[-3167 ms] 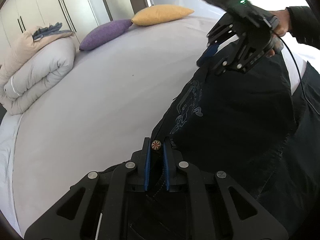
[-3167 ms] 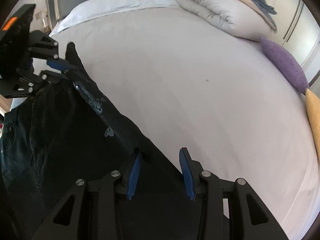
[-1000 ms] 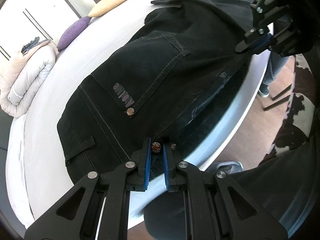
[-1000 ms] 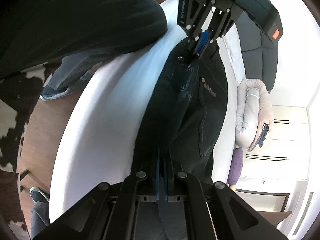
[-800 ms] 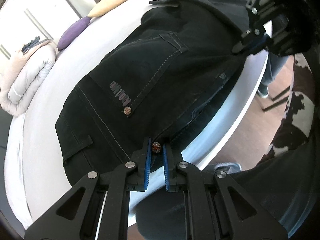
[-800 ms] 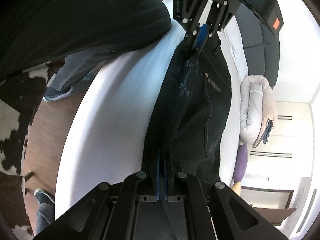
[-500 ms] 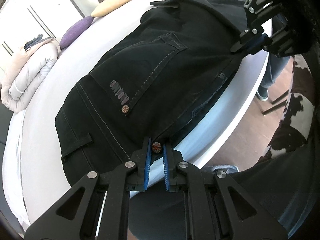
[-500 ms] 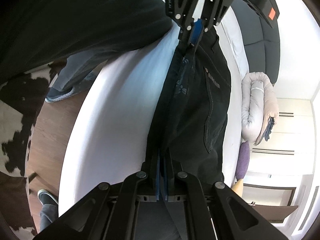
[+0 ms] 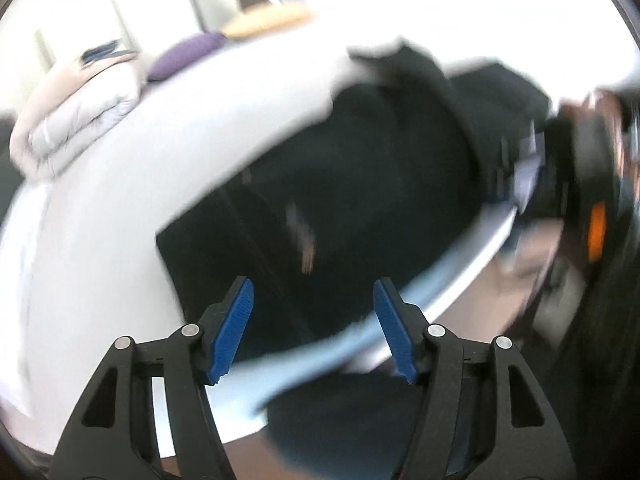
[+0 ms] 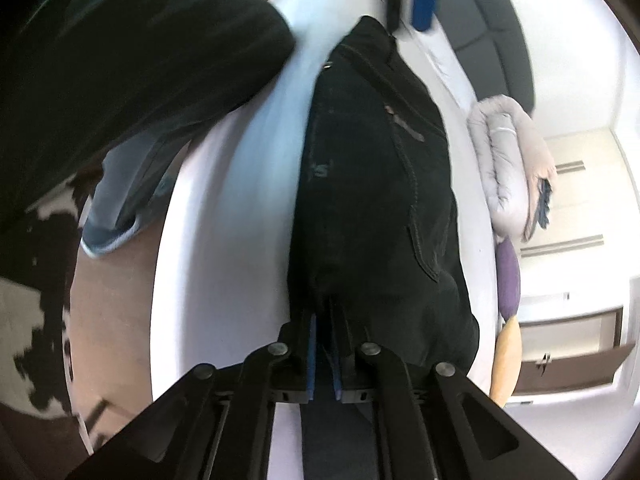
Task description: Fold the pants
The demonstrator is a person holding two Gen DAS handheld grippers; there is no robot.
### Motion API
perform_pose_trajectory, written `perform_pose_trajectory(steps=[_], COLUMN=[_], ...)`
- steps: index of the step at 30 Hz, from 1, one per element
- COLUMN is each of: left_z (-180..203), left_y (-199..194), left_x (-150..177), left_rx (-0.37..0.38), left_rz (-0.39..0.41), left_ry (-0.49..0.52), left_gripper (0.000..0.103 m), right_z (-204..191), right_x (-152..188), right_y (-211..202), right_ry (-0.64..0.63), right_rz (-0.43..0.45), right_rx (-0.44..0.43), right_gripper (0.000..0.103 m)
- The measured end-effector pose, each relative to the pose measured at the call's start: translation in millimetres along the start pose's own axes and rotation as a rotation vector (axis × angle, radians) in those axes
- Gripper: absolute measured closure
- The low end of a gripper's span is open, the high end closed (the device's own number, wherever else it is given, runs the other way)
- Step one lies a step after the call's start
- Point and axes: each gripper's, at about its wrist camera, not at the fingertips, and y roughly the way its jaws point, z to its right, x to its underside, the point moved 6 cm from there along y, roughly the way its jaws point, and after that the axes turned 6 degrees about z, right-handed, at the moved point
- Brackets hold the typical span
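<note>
Left claw [image 9: 312, 324] has its blue pads [image 9: 234, 326] spread wide with nothing between them, hanging just above the near end of the black pants [image 9: 360, 184], though my view from it is badly smeared. My right claw [image 10: 323, 354] is pinched tight on the other end of the pants [image 10: 372, 184]. They lie flat along the edge of the white bed [image 10: 224, 216], with a rolled duvet [image 10: 508, 160] and a purple cushion [image 10: 508, 276] beyond.
</note>
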Motion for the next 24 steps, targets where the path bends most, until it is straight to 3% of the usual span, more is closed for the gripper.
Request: perform_pose_trajectory(steps=[3,5,8,10,12,15,20,24], left_z=[-2,5,15,18,17,17,13,15], left_y=[28,65,117,134,136,142,149,154], left_x=[-28,-36,-25,-17,-16,-19,-23,-27], left_rx=[0.012,-0.004,0.003,-0.021,-0.036,-0.050,-0.080,-0.096], left_rz=[0.070,0.046,-0.072,-0.099,-0.088,-0.102,-0.110,-0.104], left_ry=[-0.158,-0.189,-0.247,-0.259,-0.290,-0.316,-0.358,-0.380], left_gripper=[0.042,0.042,0.042,0.042,0.041,0.041,0.040,0.040], right_z=[12,27,59,91,135,207,268,288], right_x=[1,5,23,47,82,156,217,241], right_y=[-6,-21,-45,-53,-52,-23,53,114], right_ry=[0.071,0.207,0.491,0.702,0.928,1.285,1.508,1.523], right_rz=[0.015,0.051,0.096,0.108,0.100,-0.031,-0.285,-0.496], right_rx=[0.075,0.046,-0.023,-0.054,-0.022,0.100,0.208,0.250], right_gripper=[0.057,0.020,0.017,0.018,0.019,0.019,0.019,0.019])
